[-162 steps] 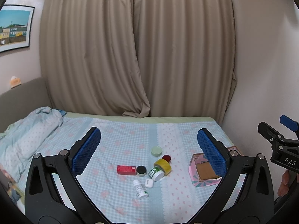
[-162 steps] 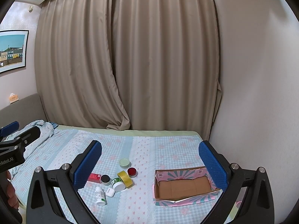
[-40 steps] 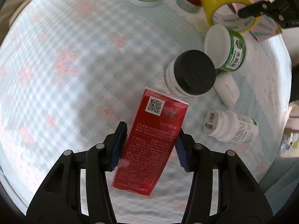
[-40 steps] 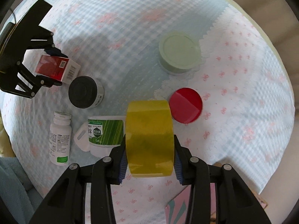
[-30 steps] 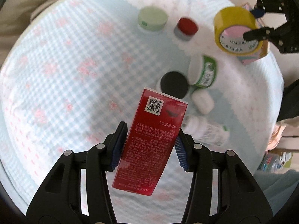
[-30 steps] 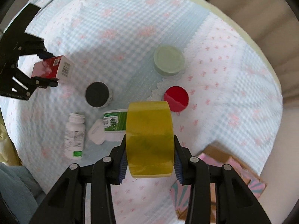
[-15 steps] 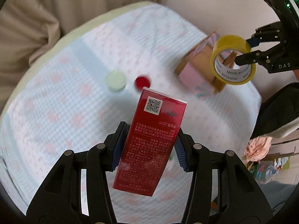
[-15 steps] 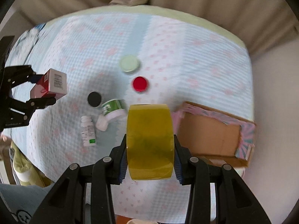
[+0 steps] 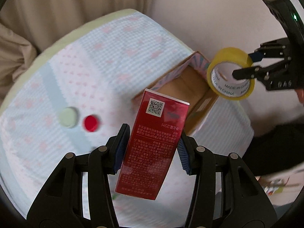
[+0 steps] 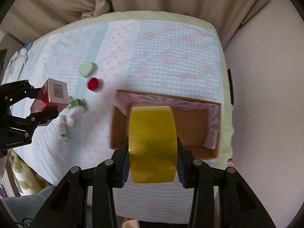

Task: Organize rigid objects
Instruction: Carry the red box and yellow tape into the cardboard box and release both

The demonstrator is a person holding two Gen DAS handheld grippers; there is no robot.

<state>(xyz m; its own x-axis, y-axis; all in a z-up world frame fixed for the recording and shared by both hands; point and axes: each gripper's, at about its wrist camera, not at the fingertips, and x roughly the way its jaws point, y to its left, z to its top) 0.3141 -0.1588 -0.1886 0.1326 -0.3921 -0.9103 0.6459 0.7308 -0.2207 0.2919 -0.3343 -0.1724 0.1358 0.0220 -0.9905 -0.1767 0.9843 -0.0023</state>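
Motion blur smears the small jars and bottles on the bed (image 10: 171, 43). The left hand-held gripper (image 9: 152, 150) clamps a glossy red carton (image 9: 152, 144); the right hand-held gripper (image 10: 152, 163) pinches a yellow tape roll (image 10: 152, 144) above the open cardboard box (image 10: 191, 125).

A cardboard box (image 10: 195, 125) sits on the bed (image 10: 171, 43) at the right; two small jars (image 10: 86, 68) lie left of it, farther off.

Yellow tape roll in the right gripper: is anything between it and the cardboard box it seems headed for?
Nothing visible. The yellow tape roll, clamped in the right gripper, hangs above the cardboard box, whose open brown floor looks bare where it shows.
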